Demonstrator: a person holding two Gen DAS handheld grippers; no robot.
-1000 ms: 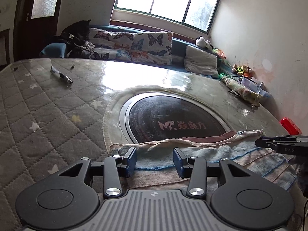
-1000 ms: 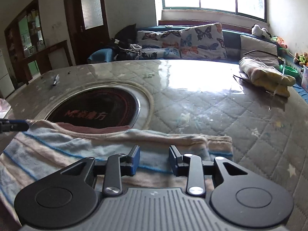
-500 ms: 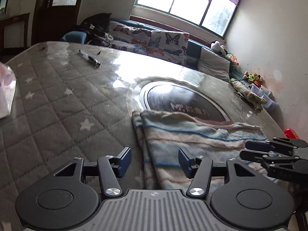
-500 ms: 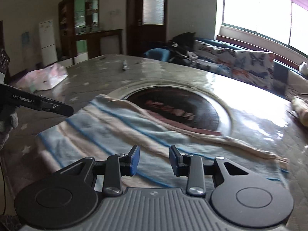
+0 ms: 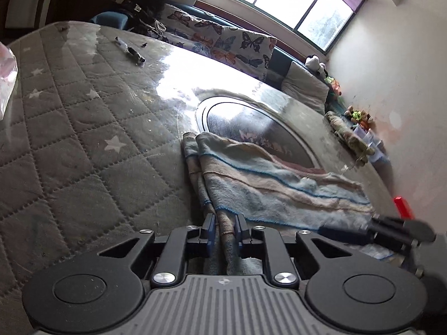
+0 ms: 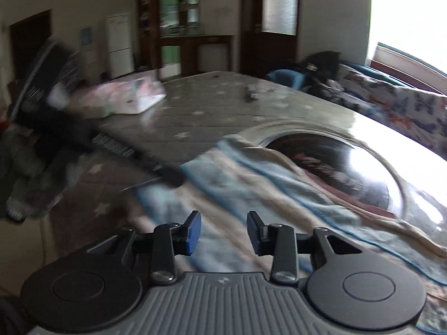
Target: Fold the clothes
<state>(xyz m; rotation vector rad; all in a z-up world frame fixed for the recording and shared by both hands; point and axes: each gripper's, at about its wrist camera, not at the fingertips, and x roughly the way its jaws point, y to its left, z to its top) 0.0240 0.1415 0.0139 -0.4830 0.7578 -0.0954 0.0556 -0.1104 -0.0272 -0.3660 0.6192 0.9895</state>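
Observation:
A striped blue, beige and pink cloth (image 5: 268, 184) lies folded on the quilted table, partly over the round black inset. My left gripper (image 5: 225, 233) is shut on the cloth's near left edge, with fabric pinched between its blue pads. My right gripper (image 6: 224, 233) is open and empty, just above the cloth (image 6: 268, 184) at its near side. The right gripper (image 5: 391, 230) also shows at the lower right of the left wrist view, and the left gripper (image 6: 167, 174), blurred, at the left of the right wrist view.
A round black glass inset (image 5: 251, 128) sits mid-table. A marker pen (image 5: 130, 50) lies far left. A pink plastic bag (image 6: 125, 97) lies at the table's left end. A rolled cloth (image 5: 349, 136) lies far right. A sofa with butterfly cushions (image 5: 223, 44) stands behind.
My left gripper has closed on the cloth's left edge; it was open half a second ago. My right gripper has swung left and stays open over the cloth.

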